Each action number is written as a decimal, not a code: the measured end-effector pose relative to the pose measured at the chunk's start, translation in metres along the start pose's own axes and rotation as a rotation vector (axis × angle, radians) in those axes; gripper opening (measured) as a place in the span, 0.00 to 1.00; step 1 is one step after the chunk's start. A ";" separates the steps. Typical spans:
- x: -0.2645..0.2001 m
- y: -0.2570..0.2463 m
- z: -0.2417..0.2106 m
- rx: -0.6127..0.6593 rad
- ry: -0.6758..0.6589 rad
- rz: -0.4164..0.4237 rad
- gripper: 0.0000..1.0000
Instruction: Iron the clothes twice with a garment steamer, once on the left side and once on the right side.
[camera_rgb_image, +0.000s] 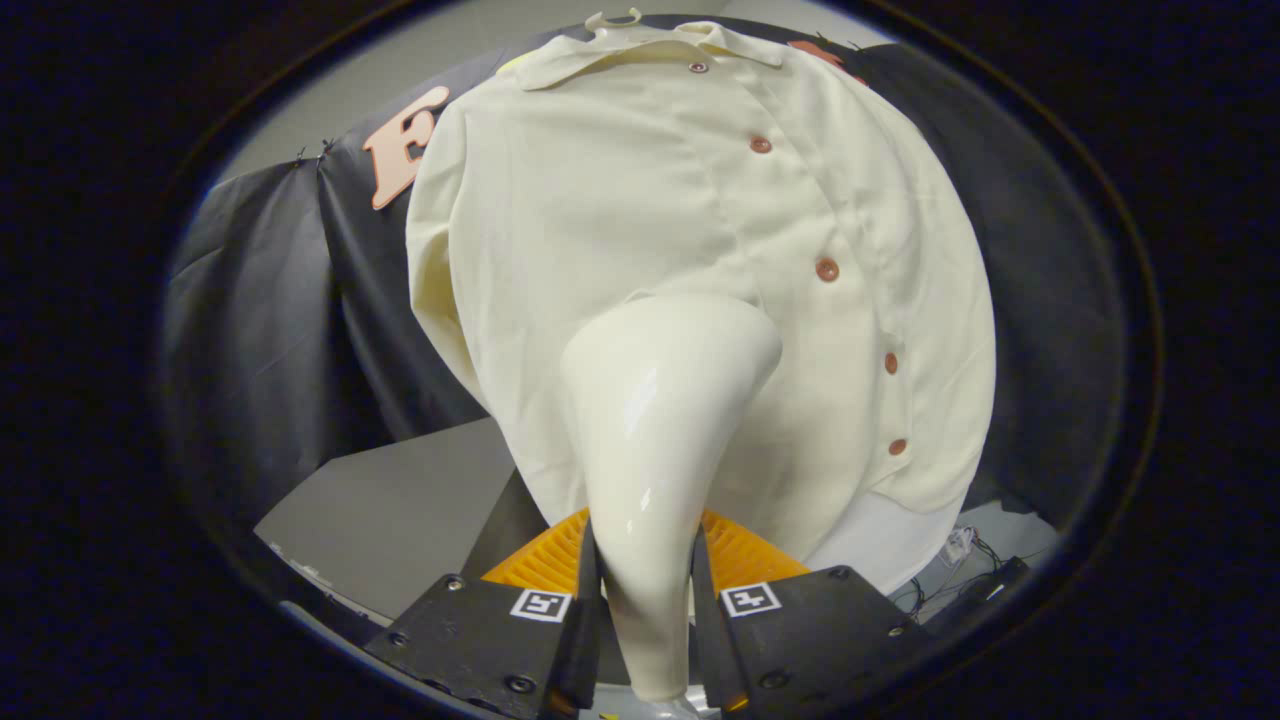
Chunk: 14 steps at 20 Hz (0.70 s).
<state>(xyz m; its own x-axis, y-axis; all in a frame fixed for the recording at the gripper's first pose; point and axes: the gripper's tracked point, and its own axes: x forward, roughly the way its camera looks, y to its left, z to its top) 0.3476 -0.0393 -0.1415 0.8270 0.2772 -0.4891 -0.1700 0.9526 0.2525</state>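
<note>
Both fingers (578, 600) clamp my garment steamer (655, 440) by its narrow handle; glossy and stiff, probably slippery, so I judge that neck the right hold. Its head meets the soft hanging shirt (620, 220), left of the buttons.

The gripper (645, 590) is reaching forward with its two fingers (585, 600) standing nearly parallel and drawn in close, one on either side of the steamer's (660, 440) narrow handle. Both fingers are pressing against the handle's sides, so the gripper is clamping it firmly, low on the neck, below where it is widening into the head. The two finger mounts are sitting level with each other and each is carrying a small square marker. The steamer's head is pointing up and ahead of the fingertips, tipping slightly to the right.
</note>
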 end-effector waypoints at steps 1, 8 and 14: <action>0.001 -0.002 -0.007 -0.002 0.006 0.001 0.40; 0.010 -0.019 -0.068 -0.005 0.091 0.008 0.41; 0.017 -0.032 -0.122 0.030 0.152 0.018 0.41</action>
<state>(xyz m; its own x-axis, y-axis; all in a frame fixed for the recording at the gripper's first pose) 0.3022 -0.0498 -0.2600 0.7330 0.3121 -0.6044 -0.1663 0.9438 0.2858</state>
